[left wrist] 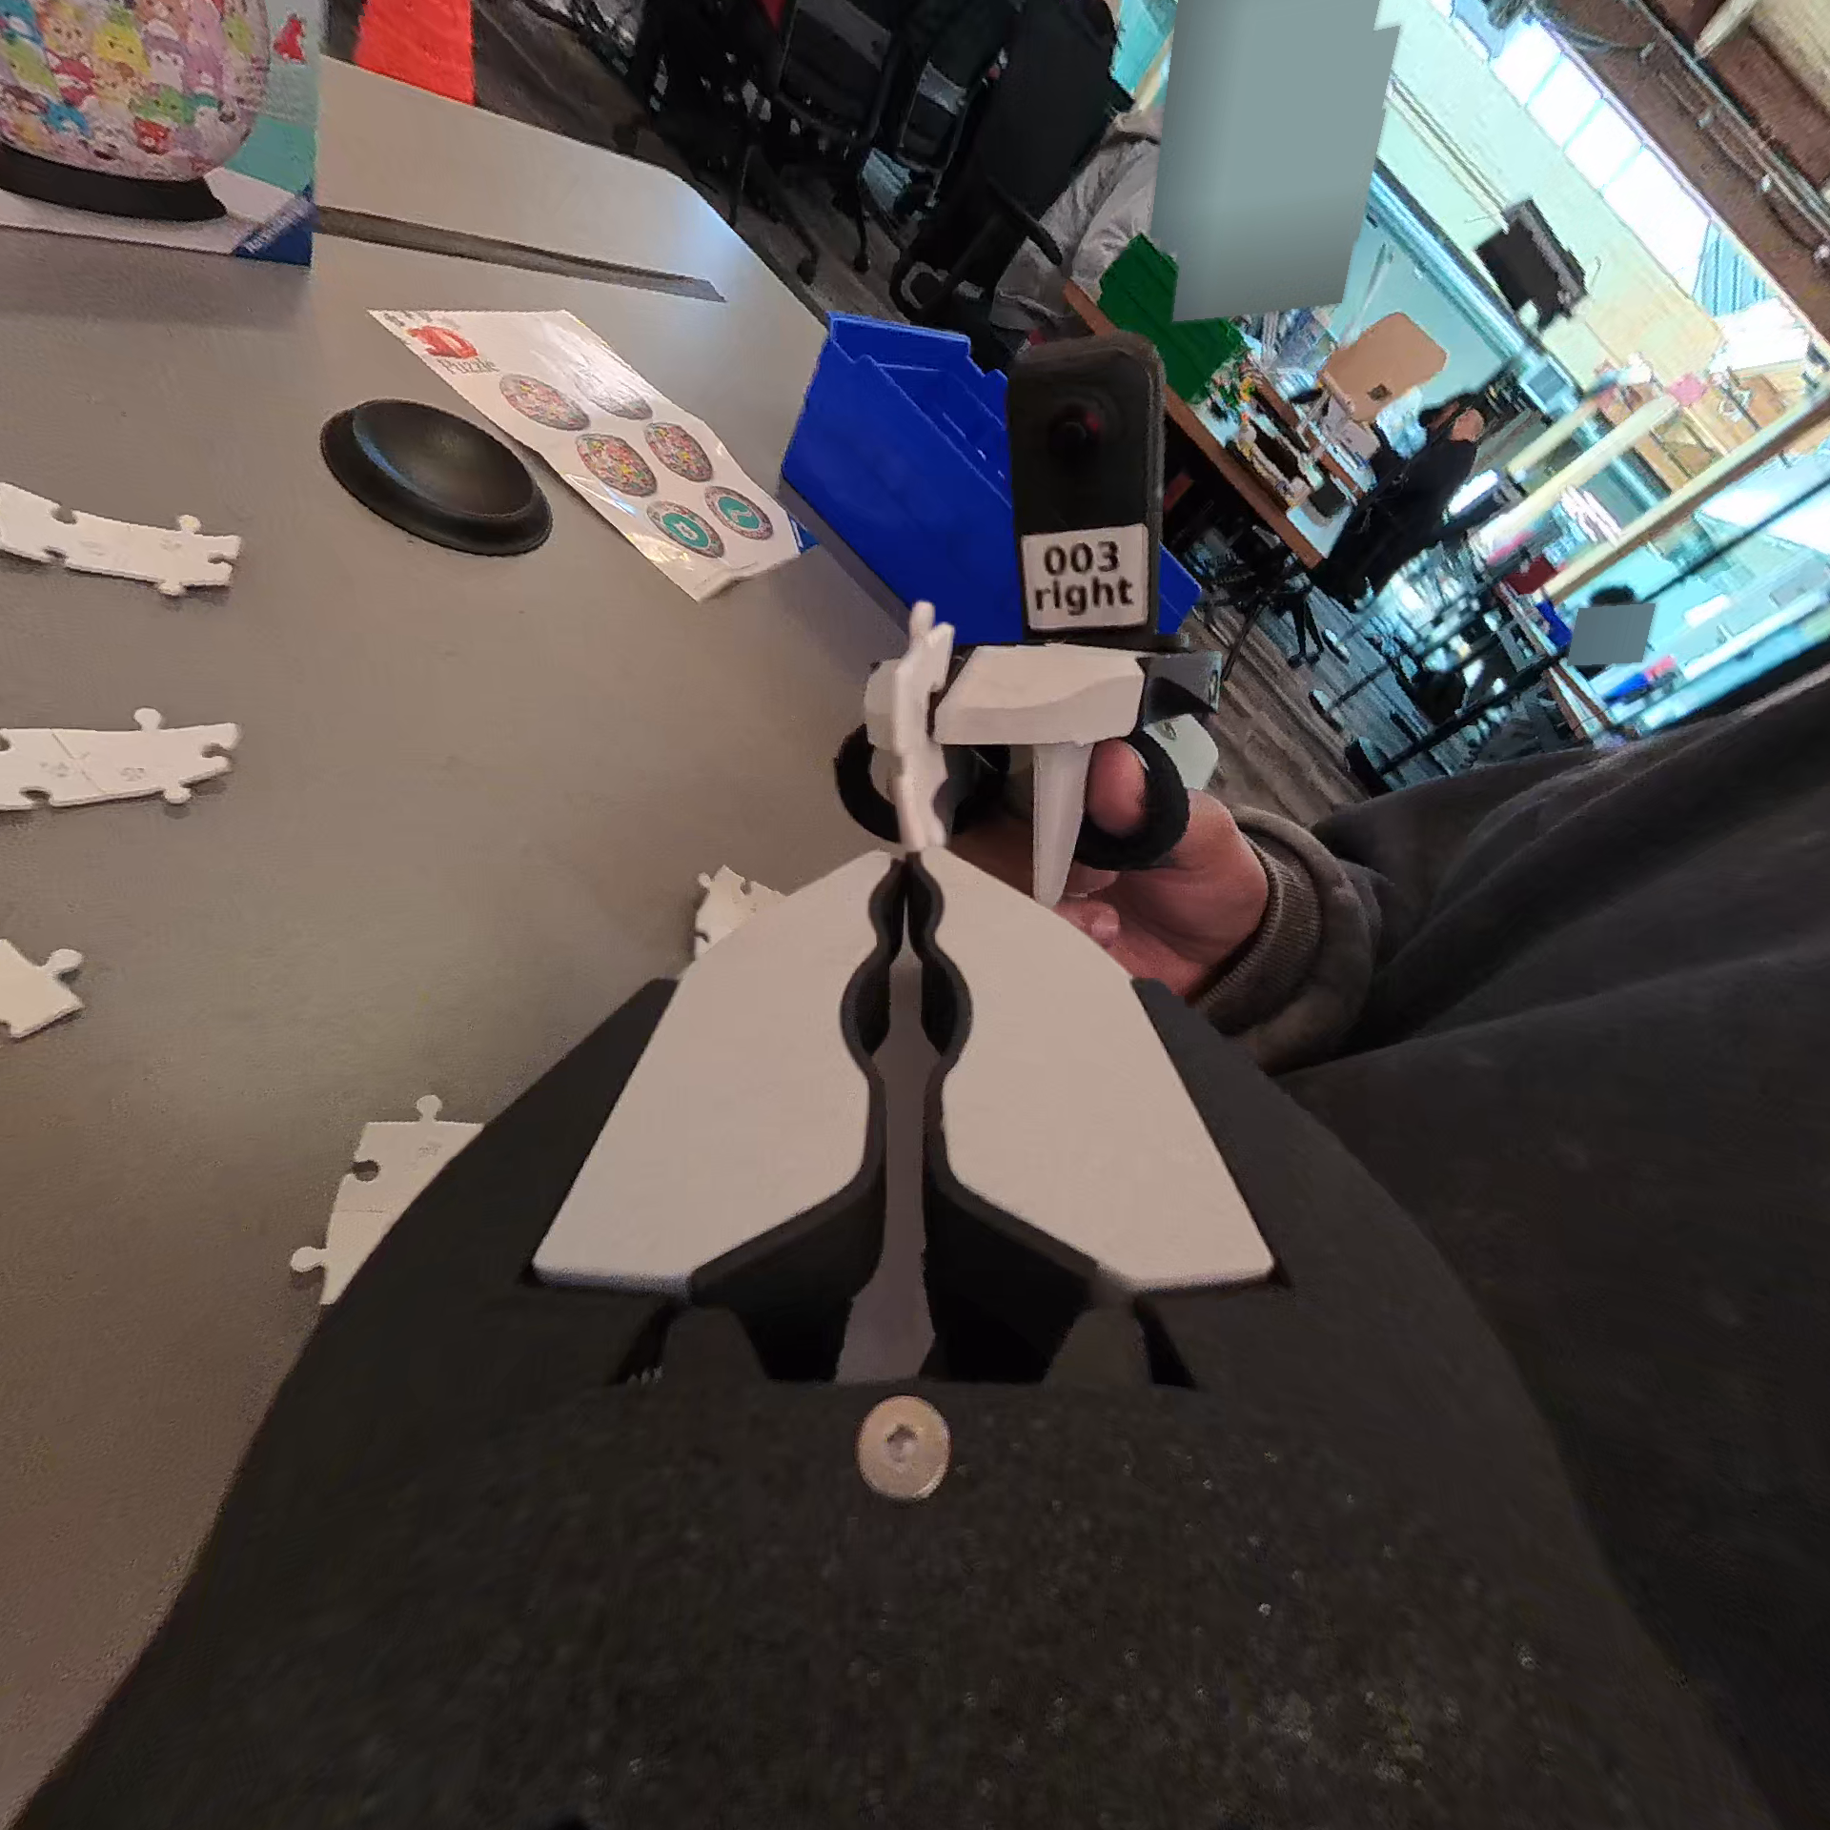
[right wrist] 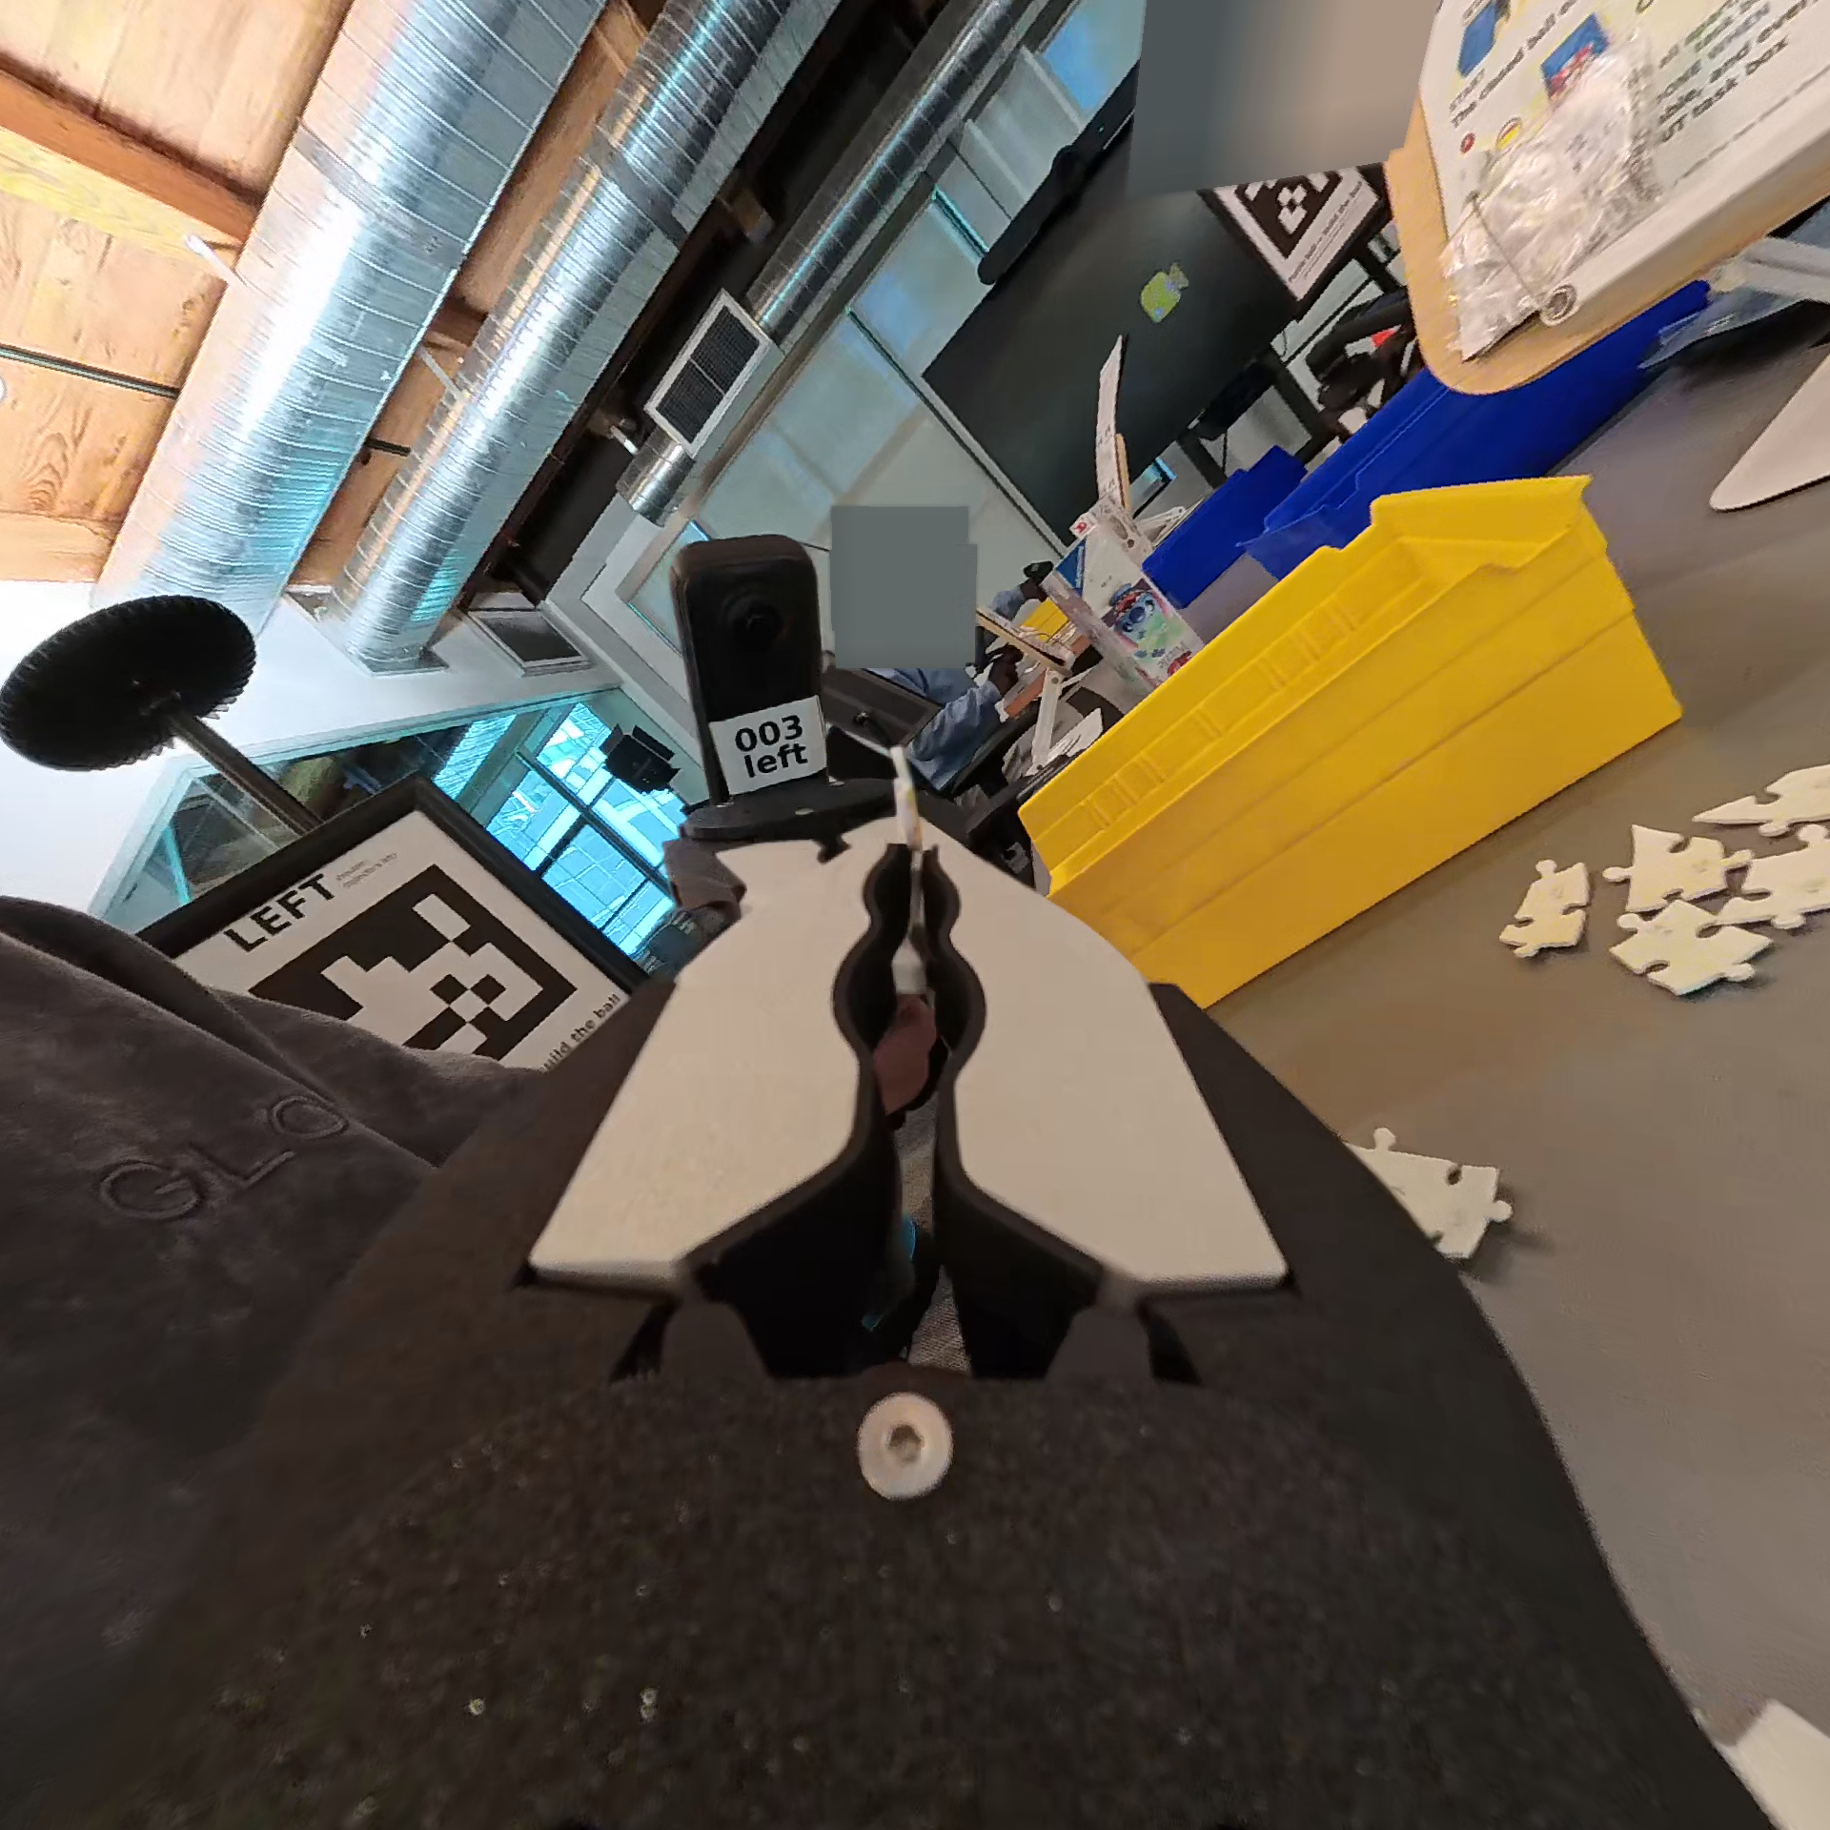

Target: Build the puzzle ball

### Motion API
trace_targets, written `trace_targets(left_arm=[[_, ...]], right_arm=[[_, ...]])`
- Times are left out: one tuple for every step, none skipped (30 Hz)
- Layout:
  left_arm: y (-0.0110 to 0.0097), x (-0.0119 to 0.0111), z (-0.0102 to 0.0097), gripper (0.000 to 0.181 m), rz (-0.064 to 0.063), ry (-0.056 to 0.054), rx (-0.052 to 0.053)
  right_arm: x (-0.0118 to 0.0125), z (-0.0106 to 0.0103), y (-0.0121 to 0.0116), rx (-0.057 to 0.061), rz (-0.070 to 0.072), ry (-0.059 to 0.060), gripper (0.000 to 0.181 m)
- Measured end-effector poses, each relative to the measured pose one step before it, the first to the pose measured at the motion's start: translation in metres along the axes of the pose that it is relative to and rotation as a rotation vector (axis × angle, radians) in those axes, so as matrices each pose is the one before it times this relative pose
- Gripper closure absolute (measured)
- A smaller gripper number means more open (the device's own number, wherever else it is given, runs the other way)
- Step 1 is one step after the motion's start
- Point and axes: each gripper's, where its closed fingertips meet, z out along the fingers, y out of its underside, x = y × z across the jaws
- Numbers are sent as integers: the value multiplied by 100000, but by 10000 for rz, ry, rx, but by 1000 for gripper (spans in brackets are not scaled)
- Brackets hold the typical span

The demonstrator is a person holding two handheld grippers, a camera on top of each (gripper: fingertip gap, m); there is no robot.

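- While both grippers meet at mid-frame above the grey table [left wrist: 475, 842], the right gripper [left wrist: 916, 738] is pinched onto a white puzzle piece [left wrist: 913, 733] held edge-on.
- Left gripper [left wrist: 906, 876]: tips nearly touching at that piece's lower end; whether it grips anything, I cannot tell.
- Such a thin hold could let the piece twist or drop.
- Misaligned tabs may bend under pressure.
- Loose pieces [left wrist: 109, 545] lie at left frame.

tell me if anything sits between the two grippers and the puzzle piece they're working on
Nothing visible does. The right gripper is shut on the white puzzle piece, and the left gripper meets that piece's lower end with its tips closed.
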Motion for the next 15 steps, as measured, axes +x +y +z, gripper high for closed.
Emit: trace_targets(left_arm=[[-339, -211, -199, 181, -68, -113, 254], [-373, -164, -261, 181, -69, -49, 238], [-298, -111, -193, 181, -120, 19, 130], [-148, -109, -94, 181, -133, 34, 21], [-26, -101, -14, 181, -83, 5, -52], [25, -33, 21, 181, 31, -15, -36], [113, 81, 76, 181, 115, -12, -63], [181, 80, 158, 177, 123, -48, -108], [138, 53, 249, 170, 106, -70, -73], [101, 77, 282, 167, 82, -42, -50], [73, 30, 302, 167, 57, -42, -39], [82, -29, 266, 167, 36, -61, -47], [57, -95, 184, 168, 28, -75, -32], [54, -138, 79, 173, 9, -85, -21], [53, -105, 6, 175, -10, -37, -21]], right_arm=[[73, -196, -64, 23, -30, 3, 179], [137, -173, 26, -49, 40, 4, 179], [253, -156, 116, -89, 60, 55, 179], [298, -151, 55, 2, 36, 78, 179], [193, -141, -45, 93, 64, 17, 179], [231, -122, -56, 94, 110, 50, 179], [143, -78, -85, 91, 59, 29, 179], [54, 0, 22, -11, 16, -10, 179], [86, 31, 134, -105, -13, 43, 179], [52, 40, 40, -30, -55, 39, 179], [-97, 66, 5, 14, -40, -40, 179], [-67, 101, 159, -103, -1, -33, 179], [-13, 69, 153, -86, -25, 8, 179], [-3, 2, 60, -10, -63, 26, 179], [-41, -24, 35, -9, -36, -20, 179]])
